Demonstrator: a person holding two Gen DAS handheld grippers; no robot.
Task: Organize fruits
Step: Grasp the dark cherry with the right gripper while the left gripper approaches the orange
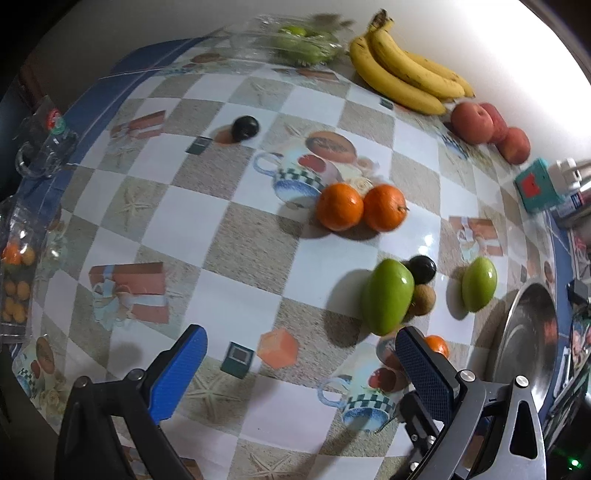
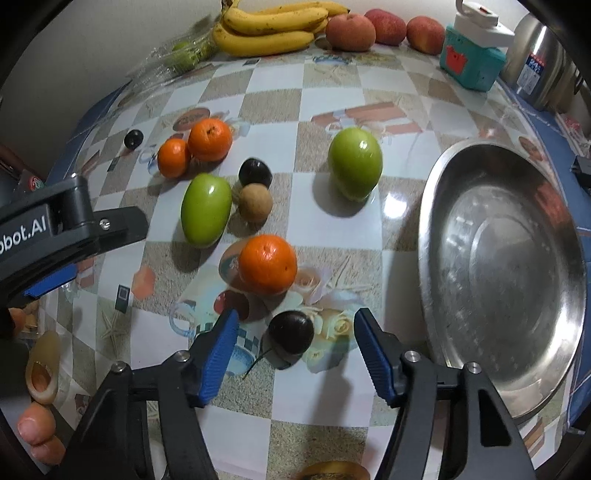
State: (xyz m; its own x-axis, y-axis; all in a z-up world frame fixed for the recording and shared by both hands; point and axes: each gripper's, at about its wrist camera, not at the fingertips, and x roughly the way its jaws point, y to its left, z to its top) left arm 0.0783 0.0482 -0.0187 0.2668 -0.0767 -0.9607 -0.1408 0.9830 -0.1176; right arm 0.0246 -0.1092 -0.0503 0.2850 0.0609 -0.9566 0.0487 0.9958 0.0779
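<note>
My right gripper (image 2: 297, 316) points down at the table, open, with a dark round fruit (image 2: 291, 332) lying between its blue fingers and touching neither. Just beyond it sits an orange (image 2: 267, 264), then a green fruit (image 2: 205, 210), a brown longan (image 2: 255, 203) and another dark fruit (image 2: 255, 172). A second green fruit (image 2: 355, 162) lies apart to the right. My left gripper (image 1: 301, 332) hovers open over bare tablecloth, nothing between its fingers. Ahead of it are two oranges (image 1: 340, 206), and to its right the green fruit (image 1: 388, 295).
A steel bowl (image 2: 432, 221) stands at the right. Bananas (image 2: 269, 29) and peaches (image 2: 351, 31) line the far edge by the wall, with a teal box (image 2: 469, 62) and a steel pot (image 2: 539, 70). A plastic bag of green fruit (image 1: 303, 40) and a lone dark fruit (image 1: 245, 128) lie far left.
</note>
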